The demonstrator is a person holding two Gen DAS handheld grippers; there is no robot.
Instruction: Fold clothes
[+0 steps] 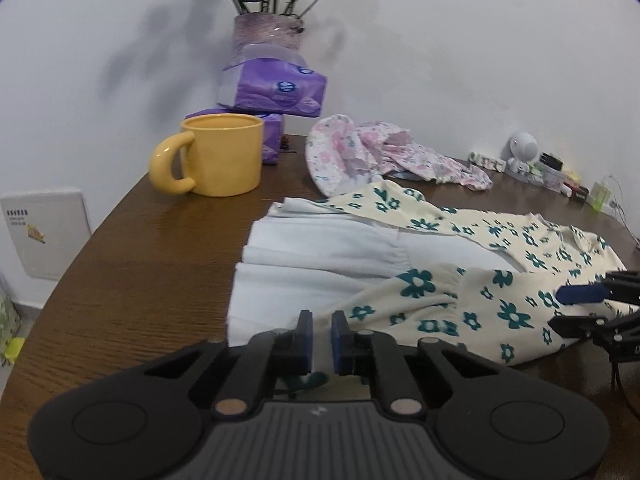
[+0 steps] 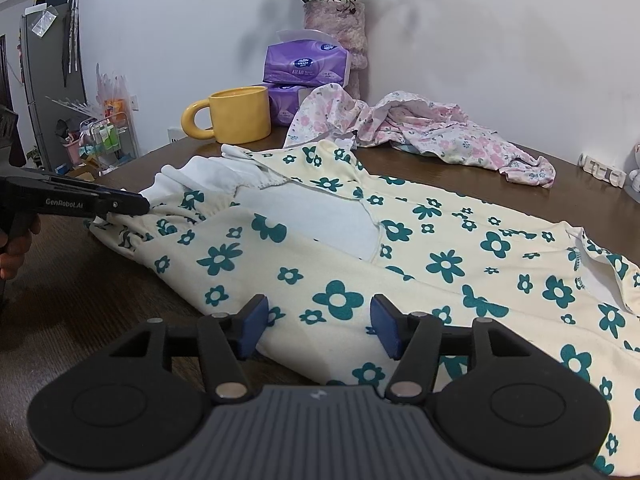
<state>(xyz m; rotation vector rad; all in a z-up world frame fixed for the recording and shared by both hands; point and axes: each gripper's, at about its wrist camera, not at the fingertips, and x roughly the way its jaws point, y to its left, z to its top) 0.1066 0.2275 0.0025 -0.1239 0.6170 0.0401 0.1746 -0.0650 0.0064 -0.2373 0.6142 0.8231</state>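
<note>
While a cream garment (image 2: 400, 248) printed with teal flowers lies spread across the brown tabletop (image 1: 132, 264), the left gripper (image 1: 322, 334) sits at the garment's near edge with its blue pads drawn almost together; whether cloth is pinched between them cannot be told. From the right wrist view, that gripper (image 2: 140, 205) reaches in from the left, its tip at a gathered cuff, a hand (image 2: 16, 248) visible behind it. The right gripper (image 2: 318, 326) hovers over the garment's lower part, its pads spread apart with flowered cloth below and between them, not pressed. Behind the garment lie a pink floral garment (image 2: 420, 128), a yellow mug (image 1: 220, 154), purple tissue packs (image 1: 280, 88) and a vase (image 2: 336, 28) of flowers against the white wall.
</note>
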